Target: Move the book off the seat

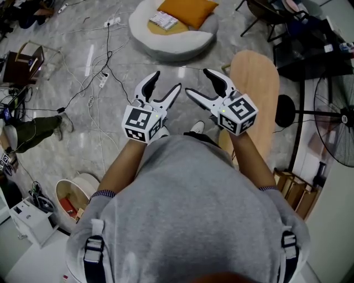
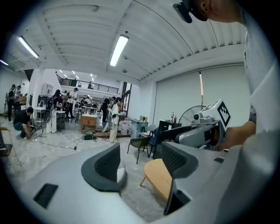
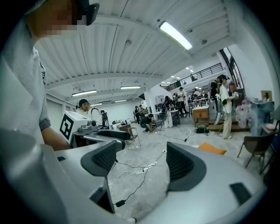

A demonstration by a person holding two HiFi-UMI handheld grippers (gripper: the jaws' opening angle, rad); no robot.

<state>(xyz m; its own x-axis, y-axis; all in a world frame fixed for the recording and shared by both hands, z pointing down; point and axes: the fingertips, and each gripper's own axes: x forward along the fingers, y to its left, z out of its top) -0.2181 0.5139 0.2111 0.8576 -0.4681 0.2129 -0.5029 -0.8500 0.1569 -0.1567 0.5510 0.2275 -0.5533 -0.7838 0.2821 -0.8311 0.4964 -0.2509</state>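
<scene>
The book (image 1: 164, 20) lies on a white round seat (image 1: 171, 44) at the top of the head view, beside an orange cushion (image 1: 187, 10). Both grippers are held in front of the person's chest, well short of the seat. My left gripper (image 1: 166, 82) is open with nothing between its jaws, and so is my right gripper (image 1: 197, 82). In the left gripper view the open left gripper (image 2: 140, 164) frames bare floor and a wooden stool (image 2: 159, 177). In the right gripper view the open right gripper (image 3: 142, 164) frames floor and cables; the orange cushion (image 3: 212, 148) shows at the right.
A light wooden stool (image 1: 254, 94) stands just right of the grippers. Cables and a power strip (image 1: 103, 80) trail over the floor to the left. A standing fan (image 1: 337, 121) and dark chairs (image 1: 276, 16) are at the right, and people work at the far side of the hall.
</scene>
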